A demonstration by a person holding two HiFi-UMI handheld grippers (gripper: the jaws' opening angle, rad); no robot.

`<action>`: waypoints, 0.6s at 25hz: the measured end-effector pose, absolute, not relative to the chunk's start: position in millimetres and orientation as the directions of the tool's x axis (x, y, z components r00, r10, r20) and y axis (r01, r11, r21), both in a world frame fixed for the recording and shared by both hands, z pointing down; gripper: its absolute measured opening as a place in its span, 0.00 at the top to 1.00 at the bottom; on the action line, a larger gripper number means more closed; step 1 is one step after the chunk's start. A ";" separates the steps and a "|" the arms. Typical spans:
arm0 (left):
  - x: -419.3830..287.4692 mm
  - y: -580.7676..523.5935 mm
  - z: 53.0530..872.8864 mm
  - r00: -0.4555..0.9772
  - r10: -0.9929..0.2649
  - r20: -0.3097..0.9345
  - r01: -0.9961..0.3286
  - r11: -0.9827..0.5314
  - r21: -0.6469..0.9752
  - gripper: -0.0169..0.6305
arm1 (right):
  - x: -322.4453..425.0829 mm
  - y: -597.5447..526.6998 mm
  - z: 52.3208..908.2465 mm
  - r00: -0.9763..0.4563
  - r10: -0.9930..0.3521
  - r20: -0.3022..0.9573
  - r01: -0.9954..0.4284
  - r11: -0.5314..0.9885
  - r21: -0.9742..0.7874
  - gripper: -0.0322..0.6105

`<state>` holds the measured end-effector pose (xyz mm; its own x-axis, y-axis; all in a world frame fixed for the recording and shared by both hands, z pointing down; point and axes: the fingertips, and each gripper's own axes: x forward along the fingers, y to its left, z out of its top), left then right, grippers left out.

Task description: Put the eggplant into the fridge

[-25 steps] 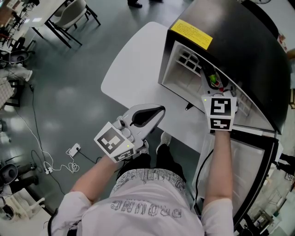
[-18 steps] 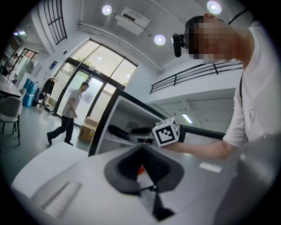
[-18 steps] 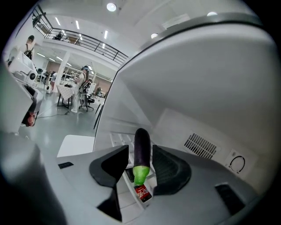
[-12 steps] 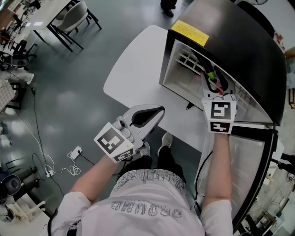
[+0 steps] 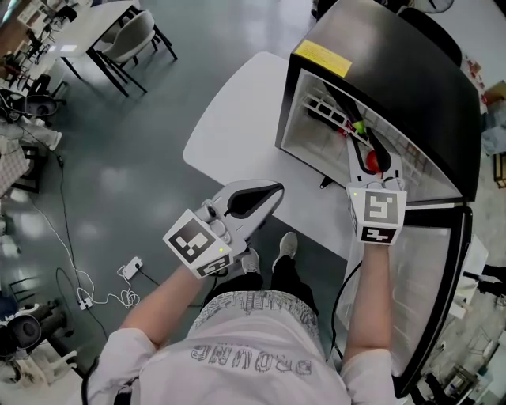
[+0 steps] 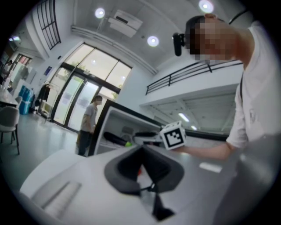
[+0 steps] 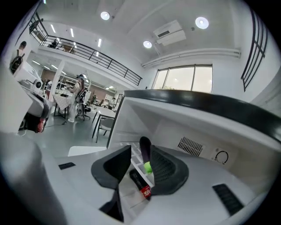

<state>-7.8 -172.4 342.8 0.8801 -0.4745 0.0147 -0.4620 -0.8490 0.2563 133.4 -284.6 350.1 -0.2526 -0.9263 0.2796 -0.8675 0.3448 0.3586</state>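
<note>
The eggplant (image 5: 345,104) lies on the wire shelf inside the open fridge (image 5: 395,71), its green stem end toward me; nothing holds it. In the right gripper view the eggplant (image 7: 145,149) lies beyond the jaws. My right gripper (image 5: 373,170) is at the fridge mouth, open. Its jaws have just been closing, with nothing between the pads. My left gripper (image 5: 277,188) hangs over the white table's (image 5: 245,119) near edge, pointing at the fridge, its tips together and empty. The left gripper (image 6: 141,149) view shows the fridge and the right gripper's marker cube.
A dark cola bottle (image 7: 139,183) with a red label lies on the shelf just in front of the eggplant. The fridge door (image 5: 427,269) stands open at the right. Chairs (image 5: 130,24) and a cable (image 5: 126,265) are on the floor to the left. A person (image 6: 90,123) stands beyond the table.
My right gripper has drawn back from the fridge toward me, leaving the eggplant and bottle in plain view on the shelf. The left gripper has hardly shifted.
</note>
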 end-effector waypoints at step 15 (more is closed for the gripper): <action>-8.6 -152.5 317.8 0.885 -0.465 -0.005 -0.455 -0.867 0.203 0.96 | 108.5 -220.5 308.0 -0.323 -0.929 0.182 -0.872 0.367 0.324 0.81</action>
<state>-8.6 -152.5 317.8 0.8852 -0.4652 -0.0054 -0.4545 -0.8672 0.2032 108.5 -220.5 308.0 -0.3234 -0.9286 0.1822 -0.8719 0.3672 0.3238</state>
